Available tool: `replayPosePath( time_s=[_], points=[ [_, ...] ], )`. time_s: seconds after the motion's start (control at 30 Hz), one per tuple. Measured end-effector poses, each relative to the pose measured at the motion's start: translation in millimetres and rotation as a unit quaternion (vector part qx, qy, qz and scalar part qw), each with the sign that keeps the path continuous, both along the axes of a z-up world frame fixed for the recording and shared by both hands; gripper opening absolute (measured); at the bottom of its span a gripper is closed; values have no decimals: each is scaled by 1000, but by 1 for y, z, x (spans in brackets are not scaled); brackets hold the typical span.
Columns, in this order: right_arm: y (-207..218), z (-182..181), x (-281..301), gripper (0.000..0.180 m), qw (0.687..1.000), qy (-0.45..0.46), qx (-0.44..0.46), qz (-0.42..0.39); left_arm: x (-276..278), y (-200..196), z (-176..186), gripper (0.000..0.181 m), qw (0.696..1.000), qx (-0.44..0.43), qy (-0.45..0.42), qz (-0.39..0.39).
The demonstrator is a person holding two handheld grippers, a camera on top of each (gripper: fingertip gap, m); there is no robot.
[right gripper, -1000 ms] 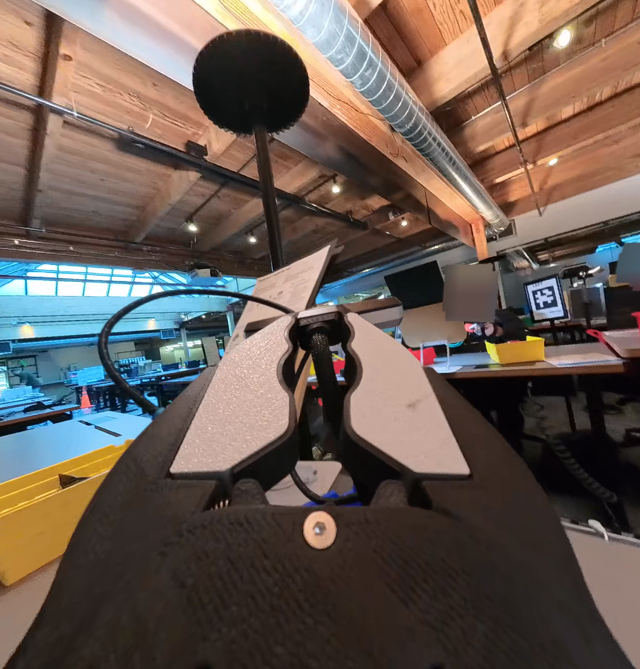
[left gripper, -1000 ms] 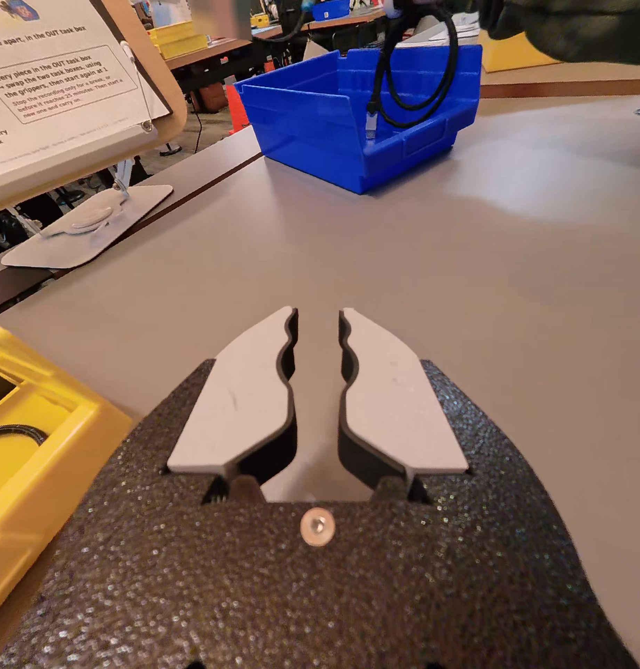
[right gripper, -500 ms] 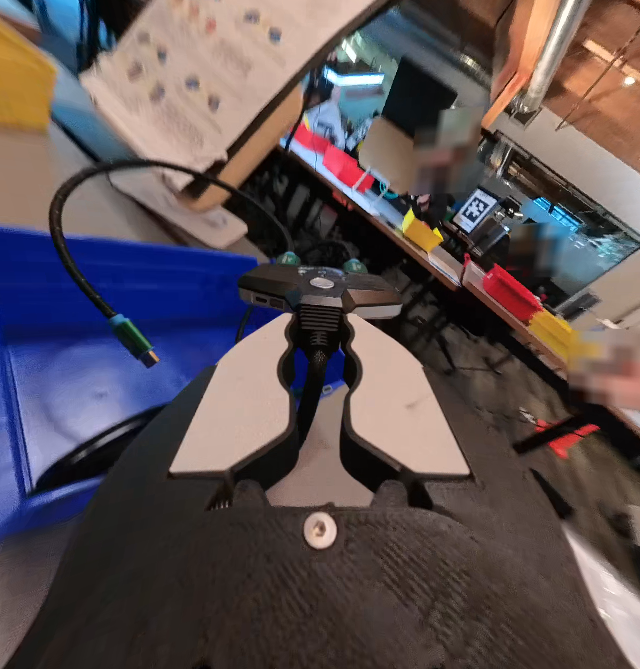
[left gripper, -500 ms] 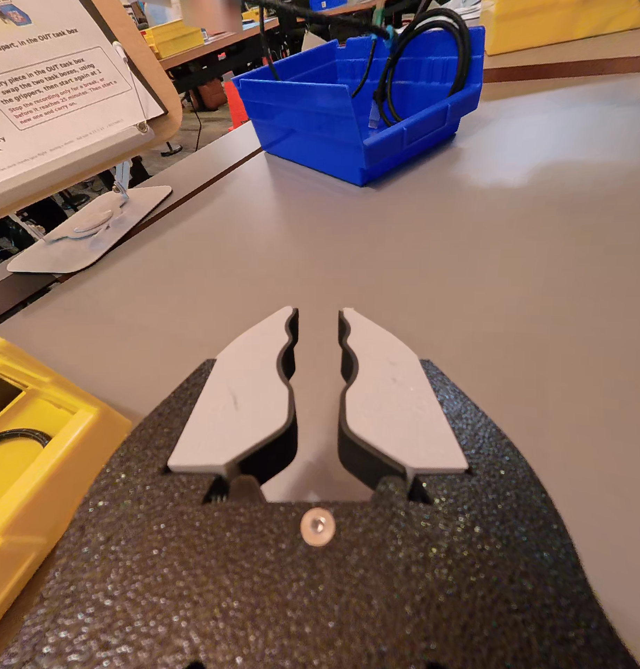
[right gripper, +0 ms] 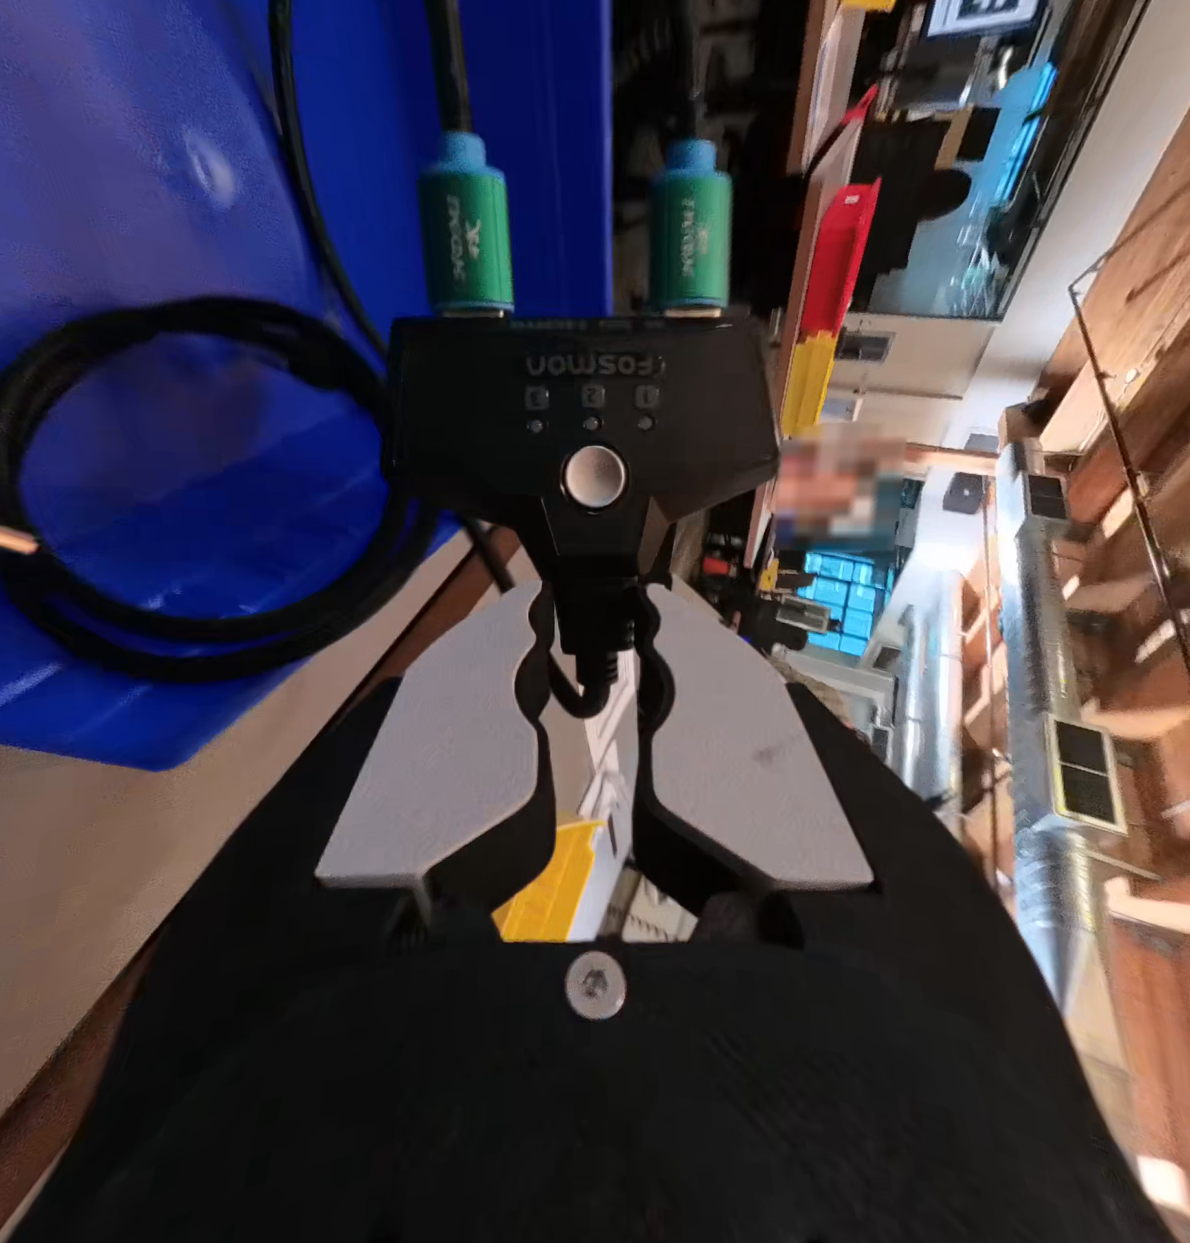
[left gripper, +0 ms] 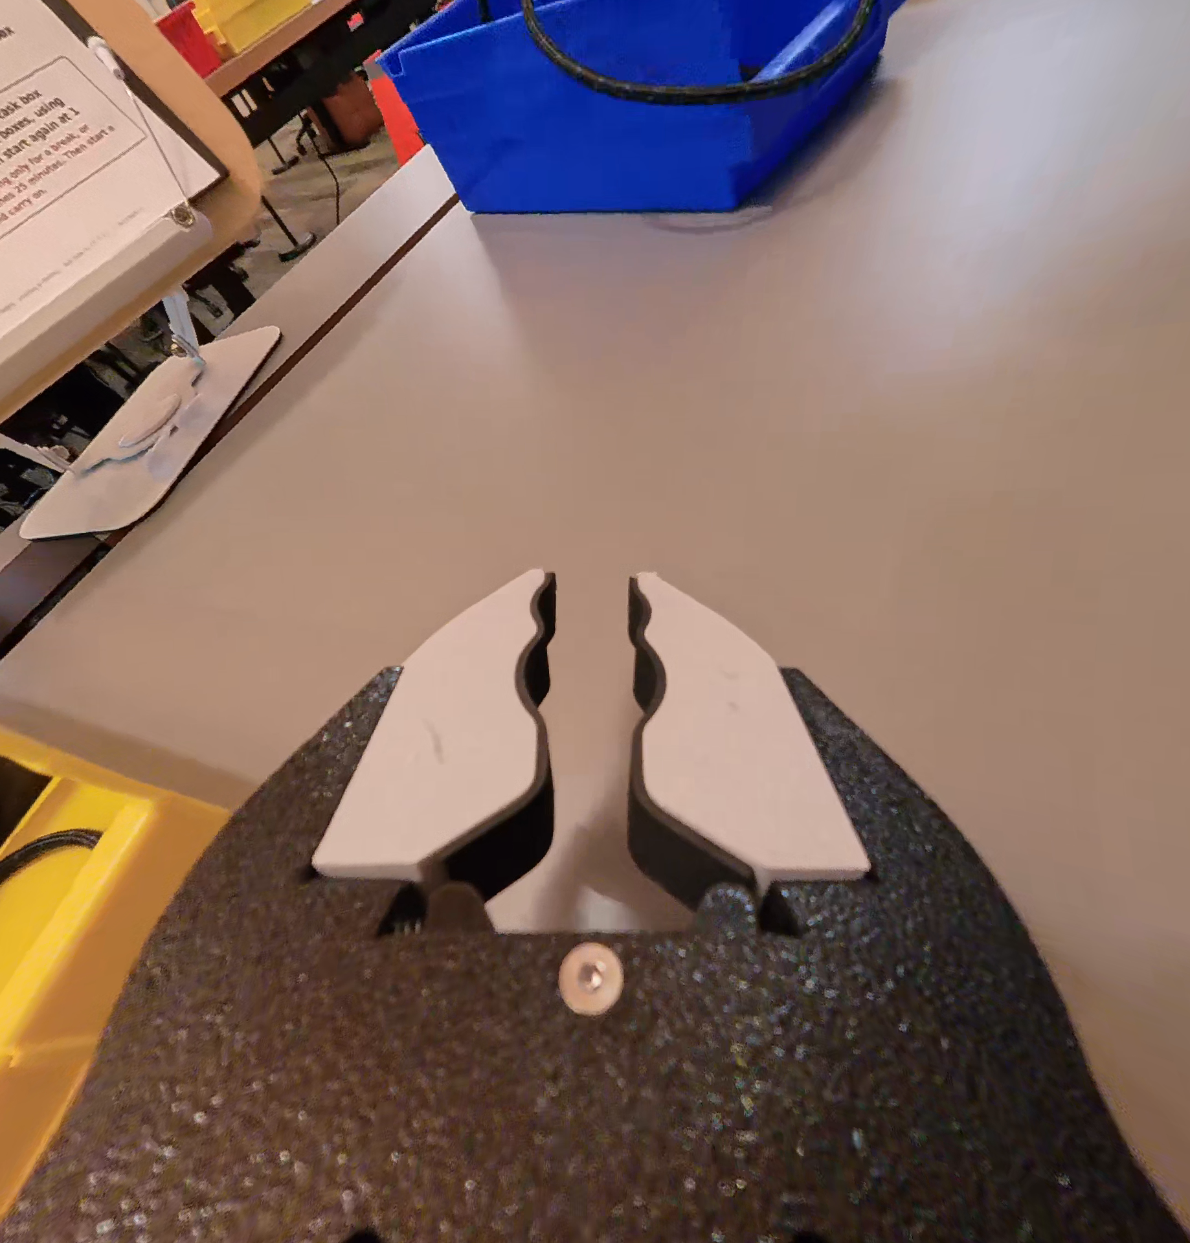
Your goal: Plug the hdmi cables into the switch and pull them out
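The right gripper (right gripper: 592, 605) had its jaws clamped on the switch (right gripper: 582, 430) beside the blue bin (right gripper: 141, 202), two green HDMI plugs (right gripper: 468, 242) seated in it. The left gripper (left gripper: 592, 592), jaws slightly apart and empty, hovered over the tabletop (left gripper: 848, 437) short of that bin.

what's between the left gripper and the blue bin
Only bare grey table lies between the left gripper and the blue bin, as the left wrist view shows.

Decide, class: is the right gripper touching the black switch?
Touching. The right wrist view shows the right gripper shut on the neck of the switch, fingertips pressed against both sides.
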State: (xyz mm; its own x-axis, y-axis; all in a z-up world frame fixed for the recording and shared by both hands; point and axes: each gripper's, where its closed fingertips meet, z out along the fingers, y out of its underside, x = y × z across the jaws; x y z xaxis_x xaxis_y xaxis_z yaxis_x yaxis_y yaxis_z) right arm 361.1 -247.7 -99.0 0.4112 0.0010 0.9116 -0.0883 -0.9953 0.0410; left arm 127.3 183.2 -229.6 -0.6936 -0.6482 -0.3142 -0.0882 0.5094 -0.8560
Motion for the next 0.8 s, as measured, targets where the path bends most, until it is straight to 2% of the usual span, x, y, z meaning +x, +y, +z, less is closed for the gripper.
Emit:
replayPosePath(
  time_s=[0.17, 0.37, 0.47, 0.5, 0.67, 0.8],
  points=[
    [-8, -10, 13, 22, 998, -15, -18, -53, 0, 0, 0, 18, 1000, 3, -2, -1],
    [-32, 17, 48, 22, 976, 5, 173, -129, -2, -2, -1, 15, 1000, 18, -17, -3],
    [-35, 23, 58, 22, 940, 37, 310, -139, -3, -3, -2, 14, 1000, 24, -17, -7],
    [-38, 25, 61, 22, 934, 41, 327, -138, -3, -3, -2, 14, 1000, 23, -16, -6],
    [-46, 23, 63, 22, 936, 31, 320, -144, -2, -3, -2, 14, 1000, 16, -10, -7],
    [-41, 21, 54, 22, 977, -22, 169, -128, -3, -3, -2, 13, 1000, 18, -10, -8]
  ],
)
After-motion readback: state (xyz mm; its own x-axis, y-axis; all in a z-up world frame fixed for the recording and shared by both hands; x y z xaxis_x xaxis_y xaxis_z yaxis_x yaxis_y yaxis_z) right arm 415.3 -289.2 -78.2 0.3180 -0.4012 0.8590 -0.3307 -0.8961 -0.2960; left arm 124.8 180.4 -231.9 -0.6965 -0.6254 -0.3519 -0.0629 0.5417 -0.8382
